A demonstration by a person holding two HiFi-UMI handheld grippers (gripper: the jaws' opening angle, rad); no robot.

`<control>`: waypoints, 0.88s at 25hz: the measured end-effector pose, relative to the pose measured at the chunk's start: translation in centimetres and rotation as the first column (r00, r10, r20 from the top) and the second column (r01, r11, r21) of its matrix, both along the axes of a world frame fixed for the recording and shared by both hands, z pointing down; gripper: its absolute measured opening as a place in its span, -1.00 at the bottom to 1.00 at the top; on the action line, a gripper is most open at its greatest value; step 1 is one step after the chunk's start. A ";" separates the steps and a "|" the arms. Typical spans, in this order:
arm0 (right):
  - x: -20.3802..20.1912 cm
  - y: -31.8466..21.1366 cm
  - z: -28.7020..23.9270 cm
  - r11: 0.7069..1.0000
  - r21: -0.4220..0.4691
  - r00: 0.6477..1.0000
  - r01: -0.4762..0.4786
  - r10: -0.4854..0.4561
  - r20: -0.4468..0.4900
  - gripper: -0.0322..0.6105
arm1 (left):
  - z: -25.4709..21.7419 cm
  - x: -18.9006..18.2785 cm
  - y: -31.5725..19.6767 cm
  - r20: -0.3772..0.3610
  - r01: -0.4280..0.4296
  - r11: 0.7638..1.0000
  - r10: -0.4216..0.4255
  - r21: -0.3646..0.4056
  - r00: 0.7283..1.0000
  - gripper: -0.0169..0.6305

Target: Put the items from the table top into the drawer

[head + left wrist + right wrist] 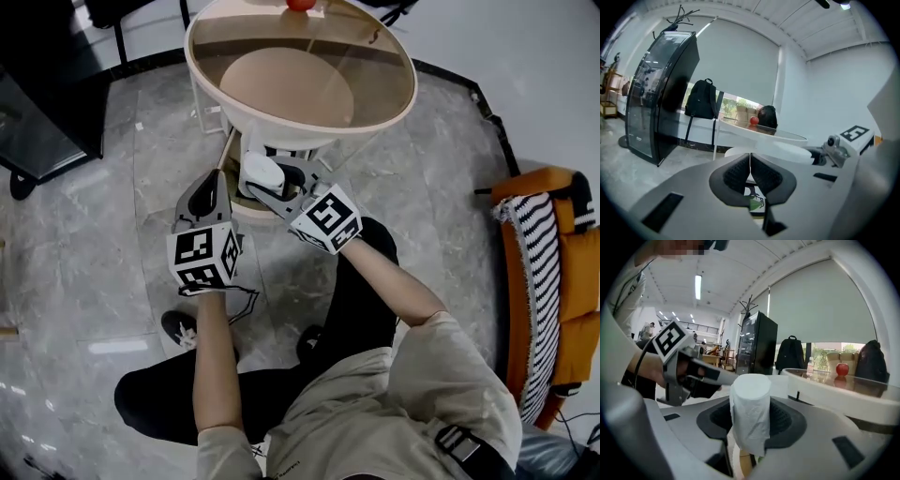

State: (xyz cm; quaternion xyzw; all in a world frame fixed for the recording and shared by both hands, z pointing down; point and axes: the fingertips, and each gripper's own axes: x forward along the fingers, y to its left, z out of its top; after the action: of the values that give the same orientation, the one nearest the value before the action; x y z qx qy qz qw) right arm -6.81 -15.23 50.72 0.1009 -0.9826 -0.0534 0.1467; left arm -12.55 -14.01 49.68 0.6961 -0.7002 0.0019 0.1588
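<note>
From above, the round table fills the top of the head view, its glass top bare but for a red fruit at the far rim. Both tools sit low at the near rim, below the glass. The right gripper is just under the near rim and the left gripper is beside it, a little farther from the table. Only this view gives us the orange chair, well off to the table's right.

The gripper views show what the head view cannot. In the right gripper view the jaws stand partly apart with their pads pressed on the sides of a roll of white paper, held upright, near the table's edge and lower than its top. In the left gripper view the pads meet along one thin seam, with nothing between them. Those two views also show a tall black cabinet and a black backpack beyond the table, and a dark bag just behind the fruit.

We count two grippers, one roll, one red fruit, one table, one chair, one cabinet, one backpack and one dark bag.
</note>
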 end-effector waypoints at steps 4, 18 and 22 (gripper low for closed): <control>-0.5 -0.6 6.9 0.998 -0.046 0.989 0.039 -0.046 -0.141 -0.27 | 0.7 -2.8 -0.2 -0.016 0.071 0.997 -0.071 -0.008 0.997 -0.88; 3.7 -7.0 17.5 0.962 -0.186 0.953 -0.200 0.147 -0.267 -0.27 | 3.0 2.6 0.0 0.127 -0.068 0.995 0.076 -0.070 0.989 -0.88; 3.7 -8.7 19.0 0.971 -0.067 0.911 -0.229 0.190 -0.366 -0.27 | 4.3 3.6 0.7 0.111 -0.107 0.989 0.119 -0.103 0.987 -0.88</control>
State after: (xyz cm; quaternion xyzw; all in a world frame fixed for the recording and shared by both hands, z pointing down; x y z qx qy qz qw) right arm -3.14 -23.98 69.75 0.1862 -0.9245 -0.0016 0.3327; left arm -8.92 -13.34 54.02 0.7250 -0.6667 0.0855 0.1506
